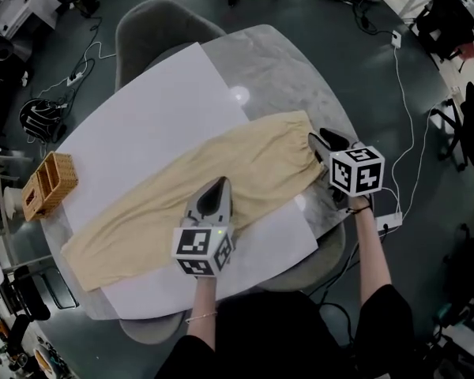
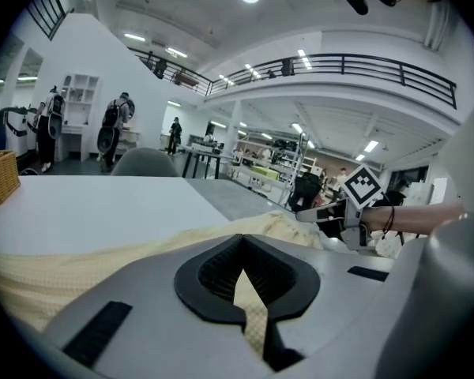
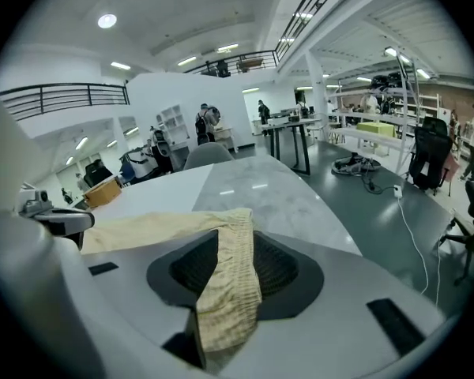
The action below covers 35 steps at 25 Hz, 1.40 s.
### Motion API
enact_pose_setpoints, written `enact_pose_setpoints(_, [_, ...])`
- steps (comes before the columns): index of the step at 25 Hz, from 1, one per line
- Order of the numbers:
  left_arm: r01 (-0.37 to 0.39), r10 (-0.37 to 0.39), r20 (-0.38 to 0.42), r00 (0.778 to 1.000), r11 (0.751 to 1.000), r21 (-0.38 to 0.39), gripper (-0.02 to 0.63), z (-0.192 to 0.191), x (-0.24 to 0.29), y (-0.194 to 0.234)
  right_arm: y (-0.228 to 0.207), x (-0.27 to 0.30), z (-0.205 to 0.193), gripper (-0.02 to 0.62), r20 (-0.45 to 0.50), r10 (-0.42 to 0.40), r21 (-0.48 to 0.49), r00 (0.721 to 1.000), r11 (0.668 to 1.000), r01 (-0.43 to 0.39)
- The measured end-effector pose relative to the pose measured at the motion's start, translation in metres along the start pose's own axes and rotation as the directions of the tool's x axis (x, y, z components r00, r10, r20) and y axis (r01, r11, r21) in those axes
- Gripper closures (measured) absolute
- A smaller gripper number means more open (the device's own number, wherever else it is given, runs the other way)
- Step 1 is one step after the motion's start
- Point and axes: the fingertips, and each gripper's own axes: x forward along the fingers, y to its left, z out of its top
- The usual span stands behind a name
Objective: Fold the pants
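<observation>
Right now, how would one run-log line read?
task: fold beige pants | left gripper: shut on pants edge | right gripper: open, waistband between jaws

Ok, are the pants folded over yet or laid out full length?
Laid out full length: the pants stretch across the white sheet, waistband to hems, with no crosswise fold.

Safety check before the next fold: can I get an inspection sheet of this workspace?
Surface: round marble table partly covered by a white sheet.
Job's things: beige pants laid across the sheet, waistband at the right.
Clutter: wicker basket at the table's left edge.
Grippers: left tongs shut on the pants' near edge; right tongs open, waistband between the jaws.
Cables: white cable and power strip on the floor, right.
Surroundings: grey chair beyond the table; people far off.
</observation>
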Motion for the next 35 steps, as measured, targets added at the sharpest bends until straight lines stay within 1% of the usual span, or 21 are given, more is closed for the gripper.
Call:
enact_pose_setpoints(8, [0.007, -0.008, -0.017, 1.000, 1.000, -0.006, 0.598, -0.004, 0.009, -0.003, -0.006, 0.020, -0.016, 0.396, -0.103, 0.047, 0.037, 0.994, 0.998, -0.044])
enact_pose_setpoints(12, [0.008, -0.008, -0.018, 1.000, 1.000, -0.009, 0.598, -0.003, 0.011, -0.003, -0.009, 0.028, -0.022, 0.385, -0.154, 0.065, 0.073, 0.986, 0.996, -0.054])
enact_pose_setpoints(18, [0.004, -0.004, -0.017, 1.000, 1.000, -0.016, 0.598, -0.003, 0.012, -0.003, -0.013, 0.032, -0.029, 0.387, -0.224, 0.052, 0.072, 0.973, 0.997, -0.036])
enact_pose_setpoints(24, [-0.008, 0.008, -0.019, 1.000, 1.000, -0.005, 0.598, -0.003, 0.009, -0.002, -0.012, 0.032, -0.034, 0.388, -0.275, 0.016, 0.012, 0.961, 1.000, -0.013])
enact_pose_setpoints(28, [-0.014, 0.014, -0.013, 1.000, 1.000, -0.007, 0.598, -0.002, 0.008, -0.002, -0.013, 0.032, -0.036, 0.419, -0.288, -0.021, -0.034, 0.958, 0.999, 0.012])
enact_pose_setpoints(35, [-0.032, 0.032, -0.003, 0.999, 0.999, -0.010, 0.598, 0.000, 0.001, -0.001, -0.014, 0.033, -0.037, 0.459, -0.306, -0.046, -0.053, 0.951, 0.998, 0.031])
